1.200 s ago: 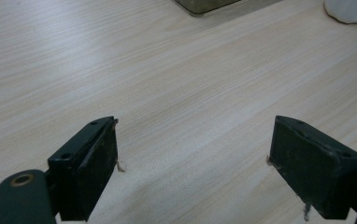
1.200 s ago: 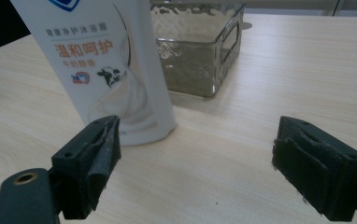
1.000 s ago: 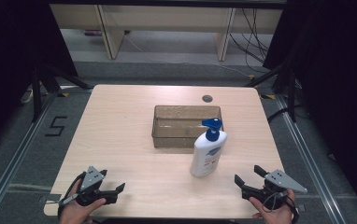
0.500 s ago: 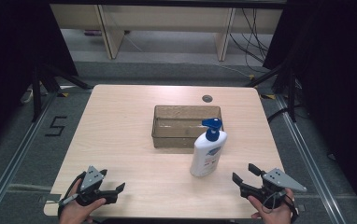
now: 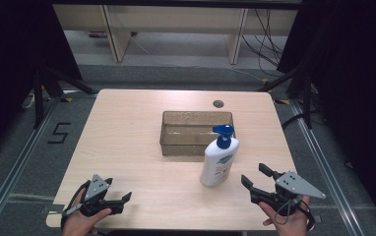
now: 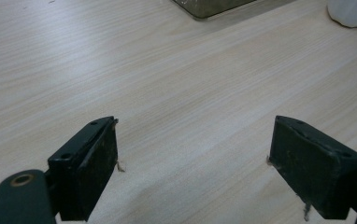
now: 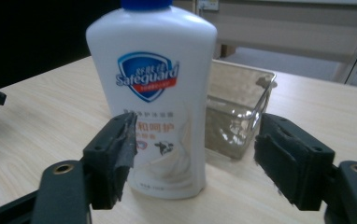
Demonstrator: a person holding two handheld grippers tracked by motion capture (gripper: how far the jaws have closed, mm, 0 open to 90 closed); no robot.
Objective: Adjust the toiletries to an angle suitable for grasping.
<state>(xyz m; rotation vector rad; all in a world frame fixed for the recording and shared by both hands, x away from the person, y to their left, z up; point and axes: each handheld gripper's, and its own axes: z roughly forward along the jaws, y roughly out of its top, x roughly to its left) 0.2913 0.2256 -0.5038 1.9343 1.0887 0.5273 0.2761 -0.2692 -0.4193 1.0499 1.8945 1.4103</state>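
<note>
pump top of soap bottle (image 7: 151, 93) cut off at frame edge, small label txt blurry, tray (image 7: 237, 109) partly hidden behind it

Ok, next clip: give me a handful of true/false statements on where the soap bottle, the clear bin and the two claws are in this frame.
1. The soap bottle stands upright on the table. True.
2. The bottle is inside the clear bin. False: it stands outside, in front of the bin's near right corner.
3. The right claw is shut on the bottle. False: its jaws are open and apart from the bottle, which stands ahead of them in the right gripper view.
4. The left claw is open with bare tabletop between its jaws. True.
5. The bin holds a sponge. False: it looks empty.
</note>
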